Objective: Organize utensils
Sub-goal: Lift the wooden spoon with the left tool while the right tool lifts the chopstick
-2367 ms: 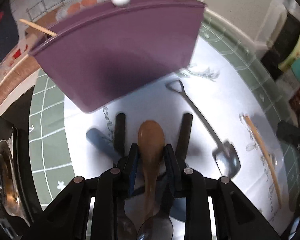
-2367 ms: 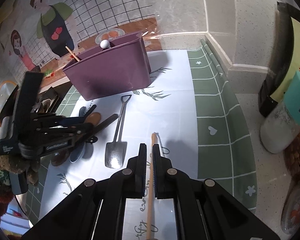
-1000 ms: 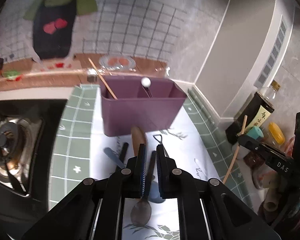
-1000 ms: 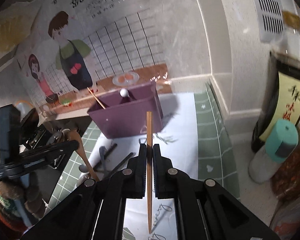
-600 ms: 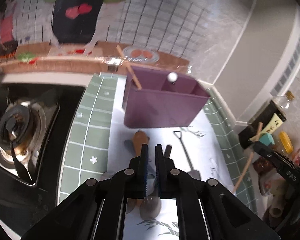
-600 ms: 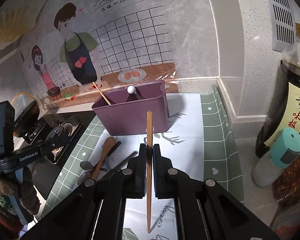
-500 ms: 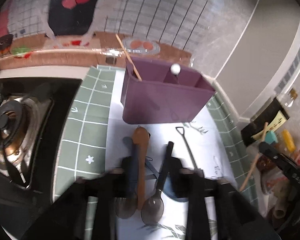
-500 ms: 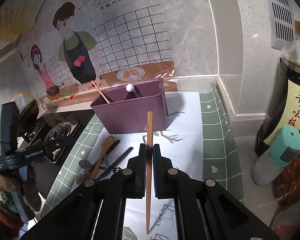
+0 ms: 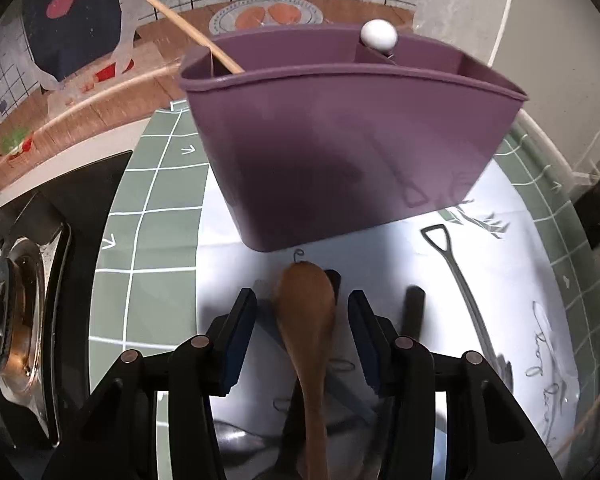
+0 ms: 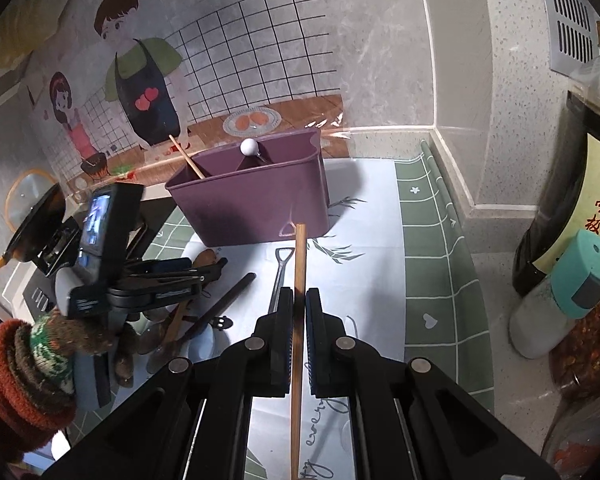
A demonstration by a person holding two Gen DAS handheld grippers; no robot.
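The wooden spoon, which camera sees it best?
The left wrist view: the wooden spoon lies big and close between the left gripper's closing jaws. In the right wrist view that gripper mostly covers the spoon.

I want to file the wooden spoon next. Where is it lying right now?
In the left wrist view the wooden spoon lies on the white mat just before the purple organizer, between the closing, not yet touching jaws of the left gripper.

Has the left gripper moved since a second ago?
Yes. The left gripper has dropped toward the mat; the purple caddy looms larger ahead, and its closing jaws now straddle the wooden spoon without gripping it.
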